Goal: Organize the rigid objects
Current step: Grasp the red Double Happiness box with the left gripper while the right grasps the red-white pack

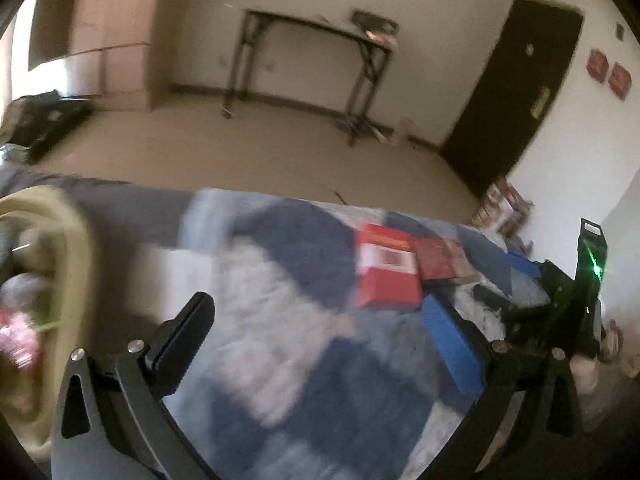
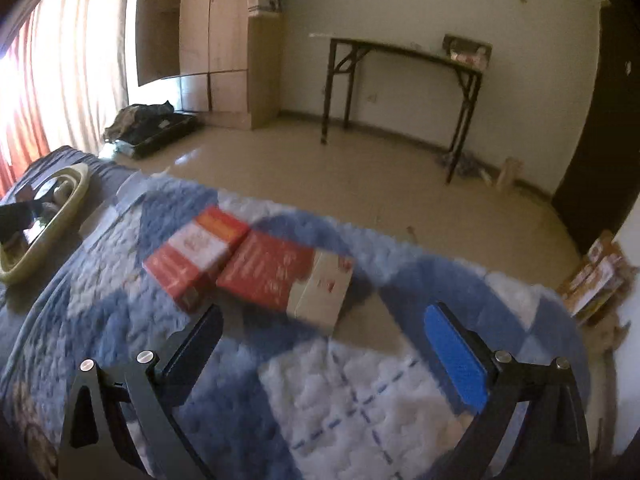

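Observation:
Two boxes lie side by side on a blue and white quilt (image 2: 360, 392). A red and white box (image 2: 194, 256) is on the left; it also shows in the left wrist view (image 1: 386, 266). A flat red and cream box (image 2: 286, 286) touches its right side, also seen in the left wrist view (image 1: 438, 258). My right gripper (image 2: 324, 324) is open and empty, just short of the flat box. My left gripper (image 1: 316, 316) is open and empty over the quilt, left of the boxes. The right gripper's body (image 1: 560, 304) shows at the right of the left wrist view.
A pale green basket (image 2: 60, 216) holding small items sits at the quilt's left end, and shows in the left wrist view (image 1: 76, 256). Beyond the bed are bare floor, a folding table (image 2: 404, 80), a wardrobe (image 2: 216, 40), an open suitcase (image 2: 152, 128) and cartons (image 2: 596, 276) by the wall.

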Tool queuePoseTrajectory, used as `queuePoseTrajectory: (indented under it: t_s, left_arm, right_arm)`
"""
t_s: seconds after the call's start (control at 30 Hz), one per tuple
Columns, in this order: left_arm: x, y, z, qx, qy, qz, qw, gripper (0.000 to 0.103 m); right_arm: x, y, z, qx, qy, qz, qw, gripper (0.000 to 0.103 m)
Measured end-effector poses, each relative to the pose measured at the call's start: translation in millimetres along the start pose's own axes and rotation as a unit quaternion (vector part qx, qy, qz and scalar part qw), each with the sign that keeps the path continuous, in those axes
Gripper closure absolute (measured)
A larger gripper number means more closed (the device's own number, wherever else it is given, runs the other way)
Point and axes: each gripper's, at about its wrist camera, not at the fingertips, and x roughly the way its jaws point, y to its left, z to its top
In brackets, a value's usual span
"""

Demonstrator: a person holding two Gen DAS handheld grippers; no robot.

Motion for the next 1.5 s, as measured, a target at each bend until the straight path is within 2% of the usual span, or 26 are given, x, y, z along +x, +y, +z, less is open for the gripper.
queuePoseTrajectory:
  t_s: [0.13,0.23,0.4,0.47,0.5,0.57,0.6,0.67,0.77,0.83,1.0,1.17,1.23,1.27,1.33,1.37,1.43,1.5]
  left_arm:
    - [53,-42,-2,0.042,0.035,-0.008,0.9985,0.000]
    - [75,-62,-10,0.067,0.050,-0.023,0.9962,0.000]
    - [102,-75,-18,0.112,0.065,0.005,0.9915,0.000]
    - [111,-77,-19,0.121,0.067,0.002,0.9904,0.000]
    - [114,-78,-18,0.129,0.066,0.002,0.9895,0.003]
    - [117,-75,-14,0.132,0.052,0.010,0.9898,0.034]
    - [116,-71,-13,0.132,0.042,0.018,0.9902,0.041]
    - [118,-64,-10,0.136,0.038,0.032,0.9895,0.044]
    - [117,-53,-8,0.127,0.035,0.023,0.9910,0.044]
    - [112,-47,-10,0.127,0.027,0.027,0.9911,0.044]
    - [101,-33,-15,0.117,0.026,0.033,0.9923,0.044]
    - [86,-20,-18,0.106,0.020,0.043,0.9932,0.045]
    - [73,-13,-21,0.104,0.010,0.050,0.9932,0.045]
    - [63,-9,-22,0.102,0.001,0.052,0.9934,0.045]
    - [31,2,-27,0.089,-0.025,0.062,0.9938,0.046]
    - [12,11,-29,0.078,-0.040,0.068,0.9938,0.046]
    - [-29,29,-35,0.061,-0.073,0.091,0.9913,0.046]
    - [-82,55,-45,0.045,-0.108,0.133,0.9842,0.045]
  right_arm:
    - [23,-4,5,0.025,0.011,0.015,1.000,0.000]
    - [37,-24,9,0.069,0.024,0.031,0.997,0.000]
    - [31,-53,8,0.119,0.020,0.013,0.993,0.000]
    - [30,-59,10,0.127,0.017,0.010,0.992,0.000]
    - [30,-59,11,0.132,0.018,0.013,0.991,0.000]
    - [38,-51,16,0.136,0.025,0.022,0.990,0.000]
    - [39,-47,17,0.136,0.027,0.025,0.990,0.000]
    - [47,-34,24,0.128,0.036,0.020,0.991,0.000]
    - [59,-22,32,0.120,0.040,-0.005,0.992,0.000]
    - [68,-17,37,0.121,0.048,-0.012,0.991,0.000]
    - [85,-3,41,0.104,0.064,0.003,0.993,0.000]
    - [97,8,37,0.071,0.067,-0.014,0.995,0.000]
    - [100,7,36,0.064,0.057,-0.012,0.996,0.007]
    - [101,7,36,0.058,0.055,-0.012,0.997,0.012]
    - [99,6,37,0.050,0.039,0.003,0.998,0.013]
    - [95,8,38,0.048,0.026,0.027,0.998,0.014]
    - [82,21,44,0.027,-0.002,0.056,0.998,0.014]
    - [64,49,57,-0.010,-0.036,0.089,0.995,0.014]
